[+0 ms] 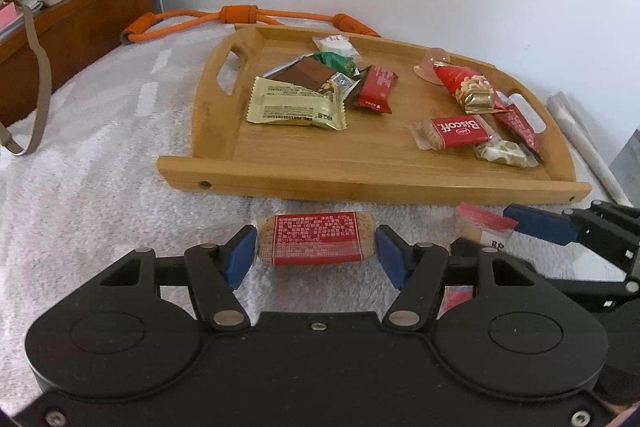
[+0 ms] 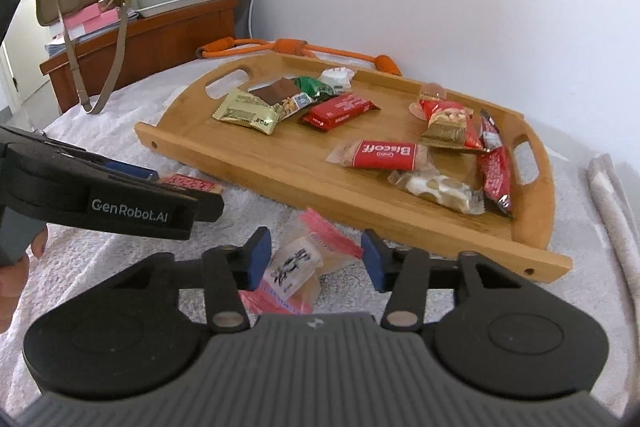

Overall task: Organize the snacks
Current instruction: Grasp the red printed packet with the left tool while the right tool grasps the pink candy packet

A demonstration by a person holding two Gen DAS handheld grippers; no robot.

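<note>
The rimmed bamboo tray on the white towel-covered bed already carries roughly ten wrapped snacks; two remain outside, just before its near rim. The left hand-held gripper clasps the red-labelled biscuit bar, long axis crosswise. The right hand-held gripper pinches the crumpled pink-striped clear packet, tilted.

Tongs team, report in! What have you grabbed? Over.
Left tongs shut on red-labelled biscuit pack. Right tongs closed on clear pink-edged snack packet. Wooden tray ahead, nothing blocking.
</note>
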